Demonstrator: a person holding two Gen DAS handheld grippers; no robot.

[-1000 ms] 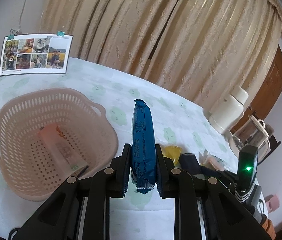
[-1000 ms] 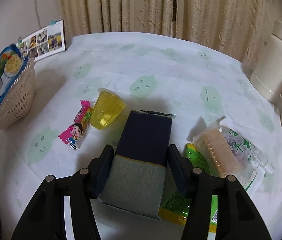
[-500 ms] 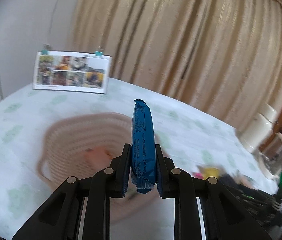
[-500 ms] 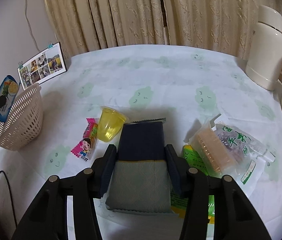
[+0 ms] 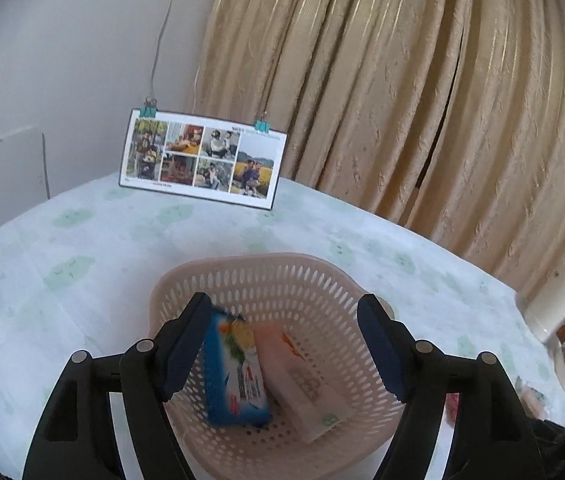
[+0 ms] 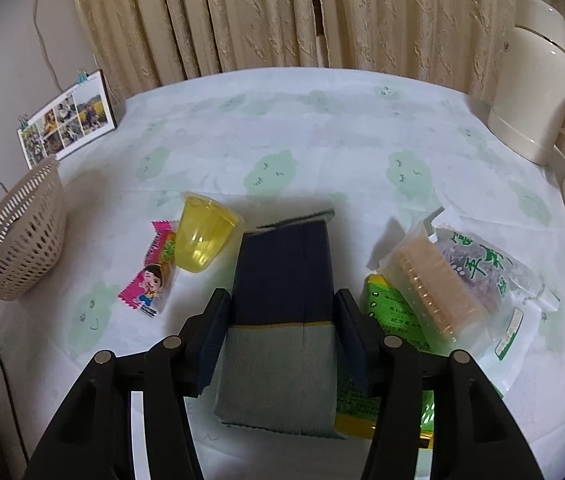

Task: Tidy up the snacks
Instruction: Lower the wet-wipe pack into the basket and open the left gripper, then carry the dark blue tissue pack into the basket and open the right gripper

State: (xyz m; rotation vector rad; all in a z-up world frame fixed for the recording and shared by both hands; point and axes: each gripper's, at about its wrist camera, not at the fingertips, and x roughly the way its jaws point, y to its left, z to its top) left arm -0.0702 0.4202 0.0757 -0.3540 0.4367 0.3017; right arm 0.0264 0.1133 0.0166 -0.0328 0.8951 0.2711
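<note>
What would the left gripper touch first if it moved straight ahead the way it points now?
Probably the far inner wall of the pink basket. The open left gripper points over the blue packet and pale packet lying inside; depth is uncertain.

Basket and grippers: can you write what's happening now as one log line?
left gripper: open over basket | blue packet: in basket | right gripper: gripping dark packet

The left tongs [image 5: 286, 344] point down and forward, fingers spread wide with nothing between the blue pads [image 5: 380, 350]. The right tongs [image 6: 282, 312] are angled low over the desk [image 6: 322, 140], pads clamped against both sides of a dark blue packet [image 6: 284, 272].
</note>
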